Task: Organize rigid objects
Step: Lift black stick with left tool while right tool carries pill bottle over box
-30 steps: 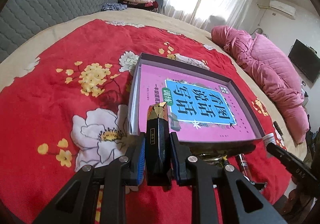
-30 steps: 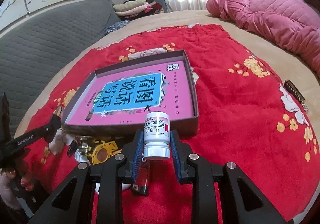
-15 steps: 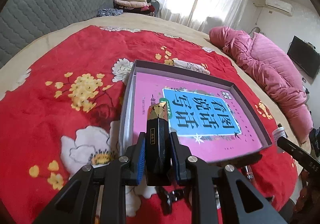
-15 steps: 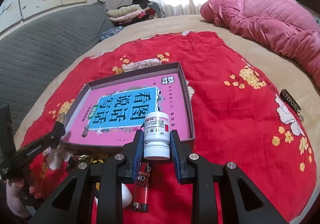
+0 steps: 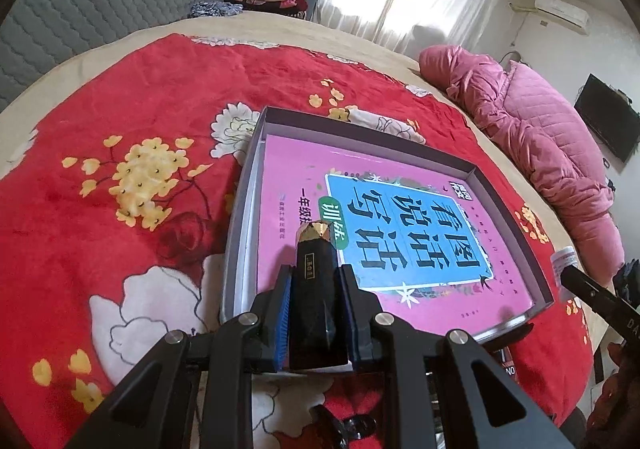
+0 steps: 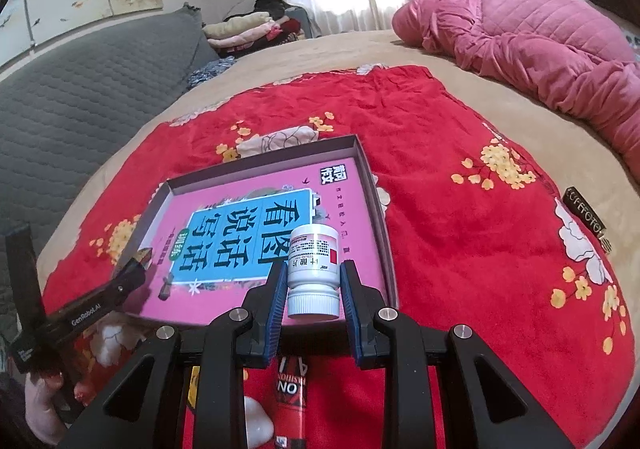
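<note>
My left gripper point(image 5: 315, 313) clamped on faceted black tube with gold tip point(image 5: 313, 289), held over near-left corner of shallow dark cardboard tray point(image 5: 505, 181). My right gripper point(image 6: 313, 299) clamped on white plastic pill bottle point(image 6: 313, 269), over tray's near-right edge. Pink book point(image 6: 352, 217) lies flat in tray, on red floral blanket point(image 6: 460, 289).

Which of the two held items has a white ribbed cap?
The white pill bottle in the right tongs; the left tongs hold a black gold-tipped stick.
</note>
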`<state>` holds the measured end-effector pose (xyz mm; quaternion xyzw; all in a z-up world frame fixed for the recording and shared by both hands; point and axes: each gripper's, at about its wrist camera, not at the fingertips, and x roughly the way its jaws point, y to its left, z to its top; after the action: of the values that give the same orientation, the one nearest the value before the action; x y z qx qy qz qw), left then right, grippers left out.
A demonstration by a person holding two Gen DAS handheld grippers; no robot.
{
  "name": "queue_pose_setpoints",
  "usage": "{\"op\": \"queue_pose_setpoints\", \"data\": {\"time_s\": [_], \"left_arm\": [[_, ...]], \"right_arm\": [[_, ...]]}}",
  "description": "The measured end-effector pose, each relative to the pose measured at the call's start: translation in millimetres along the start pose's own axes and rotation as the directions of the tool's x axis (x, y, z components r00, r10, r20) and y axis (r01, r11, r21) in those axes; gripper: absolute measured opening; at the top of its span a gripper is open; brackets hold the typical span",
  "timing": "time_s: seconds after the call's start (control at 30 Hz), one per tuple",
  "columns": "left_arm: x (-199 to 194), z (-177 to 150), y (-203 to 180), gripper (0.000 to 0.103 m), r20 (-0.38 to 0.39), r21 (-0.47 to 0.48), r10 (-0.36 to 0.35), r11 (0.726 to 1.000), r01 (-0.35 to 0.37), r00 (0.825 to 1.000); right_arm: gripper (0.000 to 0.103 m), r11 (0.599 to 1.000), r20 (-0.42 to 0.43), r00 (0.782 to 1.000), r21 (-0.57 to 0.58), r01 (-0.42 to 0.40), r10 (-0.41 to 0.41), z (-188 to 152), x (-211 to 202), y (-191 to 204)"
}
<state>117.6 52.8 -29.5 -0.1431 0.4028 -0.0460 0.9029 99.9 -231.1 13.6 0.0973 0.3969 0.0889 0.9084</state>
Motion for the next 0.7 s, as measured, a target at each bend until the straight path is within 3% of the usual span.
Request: {"op": "queue_pose_setpoints", "data": {"time_s": [0.53,0.7], "left_arm": [[8,-1,-11,0.023,-0.007,0.121,0.042,0.992,-0.041,0.999],[9,-1,-11,0.023,-0.005,0.138,0.048,0.989,-0.047,0.999]], "right_arm": [[0.027,0.998,0.024,0.999,0.044,0.043,-0.044,17,6,-10],[0.028,0.997,0.007,0.997,0.005,0.082,-0.082,18,13,-6]]}}
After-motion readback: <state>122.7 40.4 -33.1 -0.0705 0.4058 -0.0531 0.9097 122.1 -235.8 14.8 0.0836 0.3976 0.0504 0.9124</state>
